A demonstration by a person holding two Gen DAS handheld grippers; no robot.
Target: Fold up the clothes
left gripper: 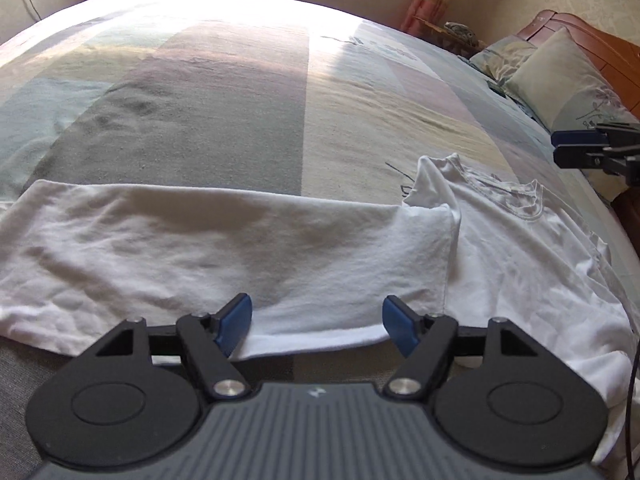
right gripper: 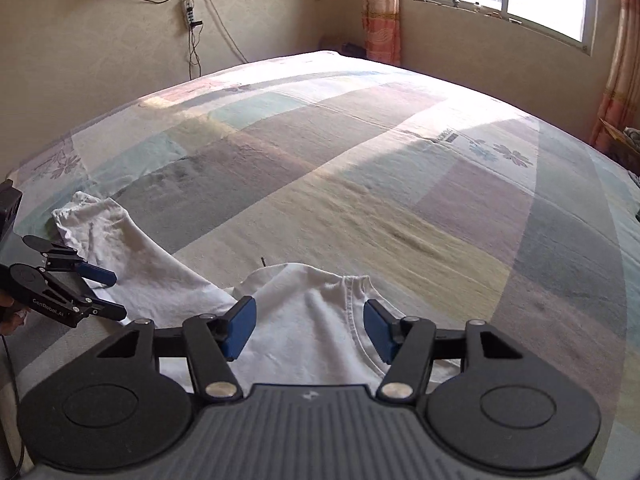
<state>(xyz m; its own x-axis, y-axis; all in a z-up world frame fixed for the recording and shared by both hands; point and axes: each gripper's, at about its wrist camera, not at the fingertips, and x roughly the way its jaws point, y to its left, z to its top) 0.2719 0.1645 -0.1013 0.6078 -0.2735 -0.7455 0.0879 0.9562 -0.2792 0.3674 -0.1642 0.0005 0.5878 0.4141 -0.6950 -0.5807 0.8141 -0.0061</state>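
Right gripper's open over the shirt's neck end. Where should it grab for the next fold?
Probably the collar rim, lying flat between the open right gripper pads. Come straight down from above and pinch across the stitched band; it is thicker than the loose shirt cloth around it.

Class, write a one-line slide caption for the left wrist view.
Open left gripper poised over a white T-shirt on a patchwork bedspread.

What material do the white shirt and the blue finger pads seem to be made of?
White shirt: likely a soft cotton knit, matte; it wrinkles loosely and has a stitched neckline.
Blue finger pads: probably rubber or soft plastic, smooth with a slight sheen; the exact material is unclear.
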